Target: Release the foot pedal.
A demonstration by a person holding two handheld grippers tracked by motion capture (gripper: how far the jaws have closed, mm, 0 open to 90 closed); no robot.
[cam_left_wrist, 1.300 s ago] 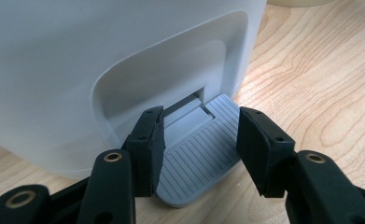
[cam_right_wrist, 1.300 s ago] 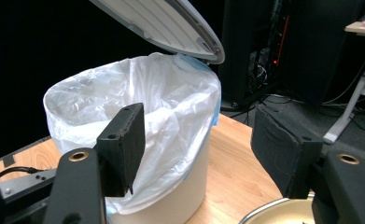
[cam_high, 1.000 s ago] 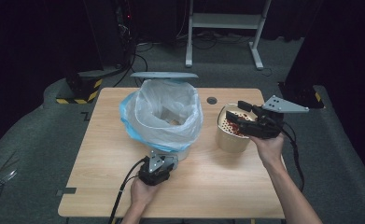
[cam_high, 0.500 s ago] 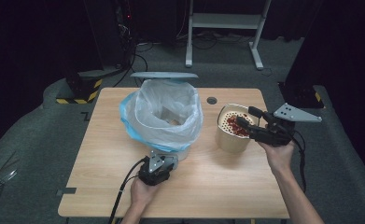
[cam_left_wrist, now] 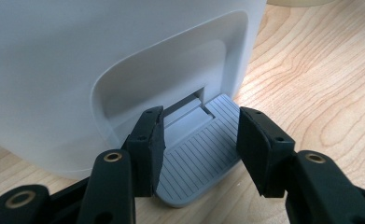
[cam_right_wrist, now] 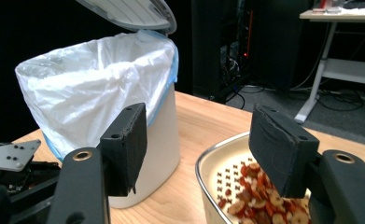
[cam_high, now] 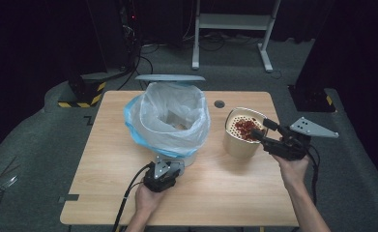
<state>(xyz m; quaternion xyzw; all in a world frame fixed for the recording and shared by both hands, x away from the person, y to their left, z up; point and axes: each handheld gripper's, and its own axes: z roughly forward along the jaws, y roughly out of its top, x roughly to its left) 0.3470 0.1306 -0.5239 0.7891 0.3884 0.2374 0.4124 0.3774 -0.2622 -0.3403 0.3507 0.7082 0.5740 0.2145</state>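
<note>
A white pedal bin (cam_high: 177, 126) lined with a clear bag stands open on the bench, beside a cream strainer bowl (cam_high: 239, 137) of red scraps.

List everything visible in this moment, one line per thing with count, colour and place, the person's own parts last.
table: one, light wood, centre of the high view.
pedal bin: one, white, lid up, mid-table.
bin liner: one, clear with blue edge, folded over the bin's rim.
pedal: one, grey, ribbed, at the bin's foot.
strainer bowl: one, cream, right of the bin.
food scraps: a pile, red and pale, in the bowl.
desk frame: one, white, on the floor behind.
left gripper: one, black, jaws astride the pedal.
right gripper: one, black, jaws open at the bowl's rim.
hands: two, holding the grippers.
</note>
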